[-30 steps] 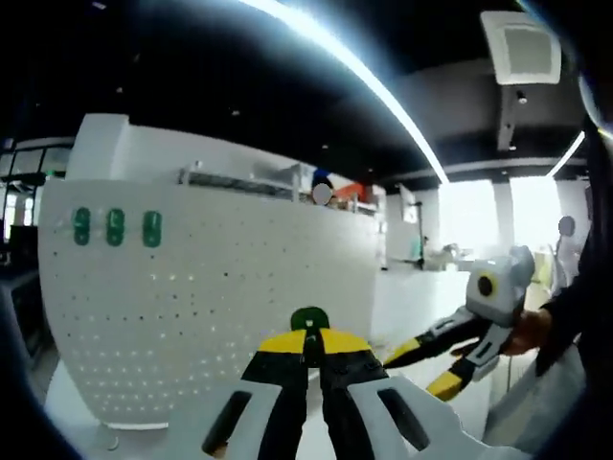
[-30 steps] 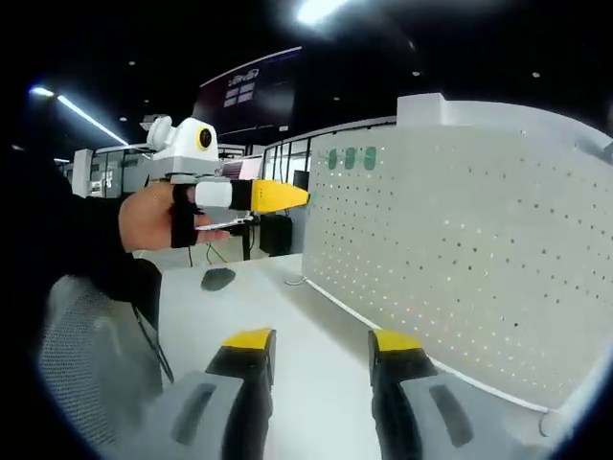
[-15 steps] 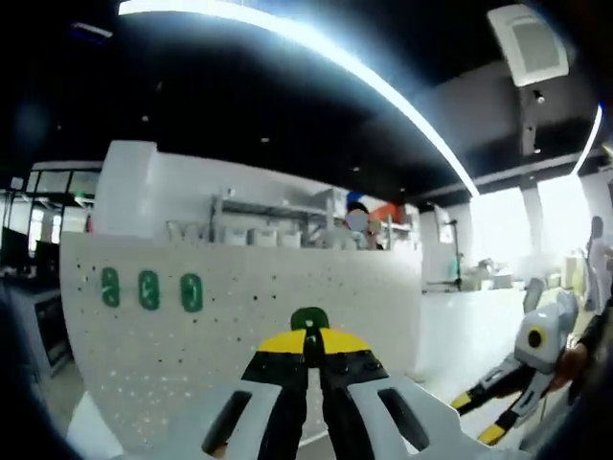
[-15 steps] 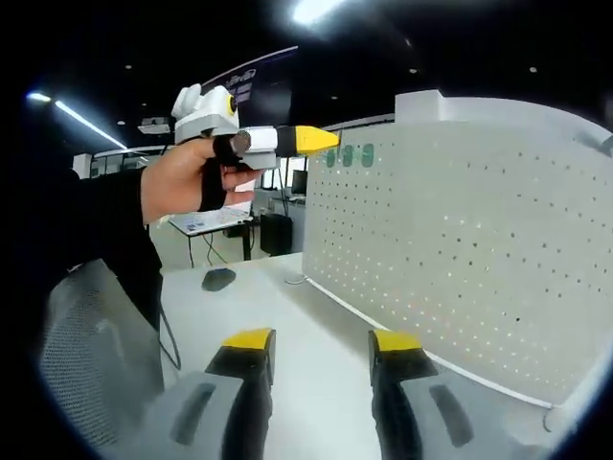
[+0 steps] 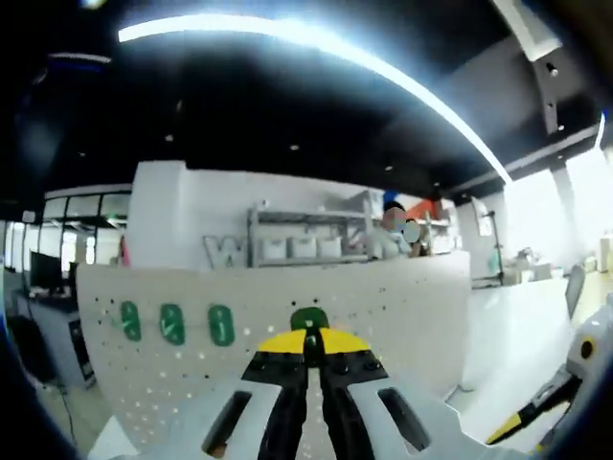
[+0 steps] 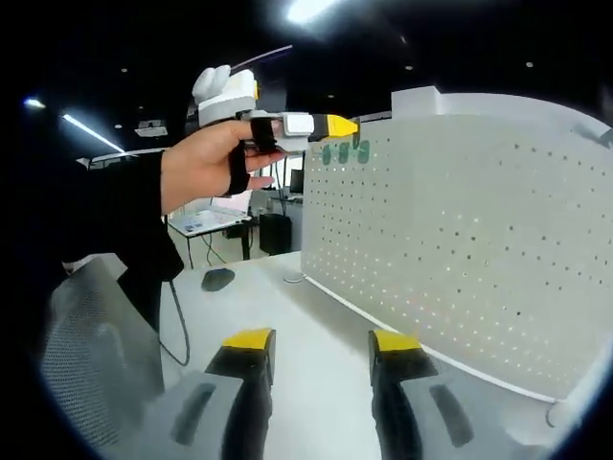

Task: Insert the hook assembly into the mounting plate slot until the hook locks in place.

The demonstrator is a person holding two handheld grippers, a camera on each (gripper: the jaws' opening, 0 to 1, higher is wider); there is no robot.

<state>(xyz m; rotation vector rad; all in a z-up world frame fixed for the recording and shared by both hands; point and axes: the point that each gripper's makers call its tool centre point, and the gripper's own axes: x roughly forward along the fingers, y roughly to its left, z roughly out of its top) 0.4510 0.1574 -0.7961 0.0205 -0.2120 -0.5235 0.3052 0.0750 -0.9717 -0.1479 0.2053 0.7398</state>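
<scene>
Left gripper [image 5: 306,347] pinches a rounded green plastic hook [image 5: 308,320] before the perforated white pegboard [image 5: 402,297]; right gripper [image 6: 321,347] fingers spread over the smooth bench [image 6: 287,316].

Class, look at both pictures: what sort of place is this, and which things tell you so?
Probably an open-plan office or lab: long ceiling strip lights, a wall shelf of boxes behind the white pegboard, and a desk with papers in the background.

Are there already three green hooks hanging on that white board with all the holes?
Yes: in the left gripper view, three green hooks sit side by side near the top of the white pegboard.
</scene>
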